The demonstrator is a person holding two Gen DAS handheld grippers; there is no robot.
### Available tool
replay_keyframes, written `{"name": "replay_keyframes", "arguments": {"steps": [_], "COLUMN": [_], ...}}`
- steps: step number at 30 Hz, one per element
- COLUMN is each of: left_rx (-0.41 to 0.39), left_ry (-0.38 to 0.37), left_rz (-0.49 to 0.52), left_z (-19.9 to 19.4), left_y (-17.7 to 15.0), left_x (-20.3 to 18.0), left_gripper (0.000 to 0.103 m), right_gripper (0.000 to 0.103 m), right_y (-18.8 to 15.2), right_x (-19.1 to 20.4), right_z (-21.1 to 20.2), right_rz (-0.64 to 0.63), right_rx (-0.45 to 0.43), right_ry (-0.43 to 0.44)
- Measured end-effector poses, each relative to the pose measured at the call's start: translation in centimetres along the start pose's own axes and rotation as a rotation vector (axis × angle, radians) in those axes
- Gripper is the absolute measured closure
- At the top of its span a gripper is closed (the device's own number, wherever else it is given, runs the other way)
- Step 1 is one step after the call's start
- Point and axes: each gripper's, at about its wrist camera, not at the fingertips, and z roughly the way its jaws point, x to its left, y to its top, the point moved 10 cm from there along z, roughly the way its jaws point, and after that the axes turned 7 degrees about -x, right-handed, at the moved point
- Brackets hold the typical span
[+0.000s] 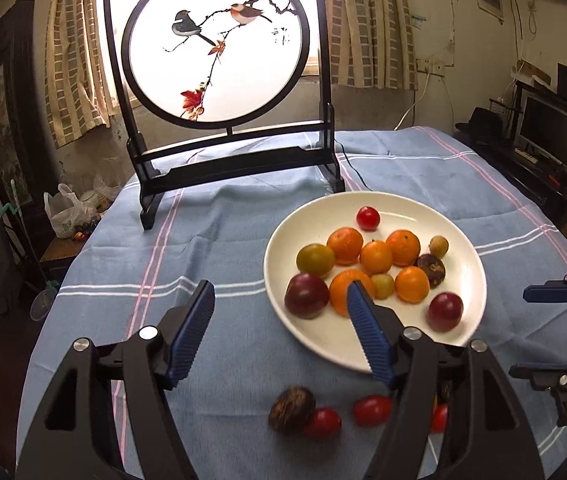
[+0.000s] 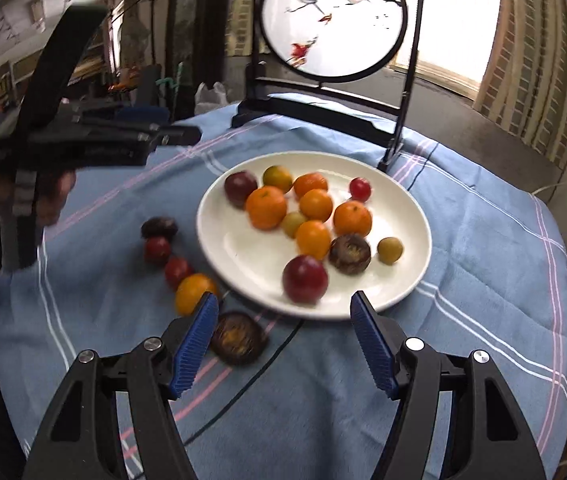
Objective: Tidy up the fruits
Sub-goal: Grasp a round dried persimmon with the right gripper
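A white plate point(image 1: 323, 332) point(image 2: 251, 256) on the blue cloth holds several fruits: oranges point(image 1: 375, 257) point(image 2: 266, 207), dark red plums point(image 1: 306, 295) point(image 2: 304, 279), small red and green fruits. Loose fruit lies on the cloth beside the plate: a brown fruit point(image 1: 291, 410) point(image 2: 158, 227), two red tomatoes point(image 1: 372, 411) point(image 2: 177, 272), an orange point(image 2: 194, 293) and a dark brown fruit point(image 2: 237, 338). My left gripper point(image 1: 281, 292) is open and empty, above the plate's left edge. My right gripper point(image 2: 285, 304) is open and empty, at the plate's near rim; it also shows at the right in the left wrist view point(image 1: 551, 332).
A black-framed round bird screen point(image 1: 219, 60) point(image 2: 333, 20) stands at the table's back. A thin black cable point(image 2: 243, 392) runs across the cloth near the plate. The round table's edges drop off to a cluttered room on all sides.
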Motion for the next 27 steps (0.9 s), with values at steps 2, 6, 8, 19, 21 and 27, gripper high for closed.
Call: {"name": "replay_keyframes", "arguments": {"steps": [2,6,8,19,21,27], "left_rx": [0.015,0.047,0.064,0.167,0.183,0.264], "left_ry": [-0.009,-0.026,-0.05,-0.232,-0.228,-0.197], "left_rz": [-0.004,-0.016,-0.01,0.11,0.127,0.059], "left_z": [-1.1,-2.9,-3.5,-4.5,-4.0,-1.1], "left_y": [-1.5,-4.0,-5.1,-9.8,-10.4,-11.4], "left_x": [0.1,-0.1,-0.7,-9.4,-10.9,-12.9], "left_gripper": [0.036,0.036,0.035,0.033,0.033,0.052], "right_gripper": [0.037,0.045,0.046,0.059,0.059,0.059], "right_y": [-1.8,-3.5,-3.2,-3.2,-3.7,-5.1], "right_x": [1.1,1.9,2.2,1.2,0.1,-1.0], "right_z": [0.7,2.8,3.8,1.8,0.5,-1.1], "right_rz": [-0.063,-0.123,-0.142,-0.073,-0.032,-0.002], "right_rx": [0.056,0.131,0.137,0.106,0.091,0.083], "right_ry": [-0.003,-0.005,0.008,0.047,0.03,0.014]}}
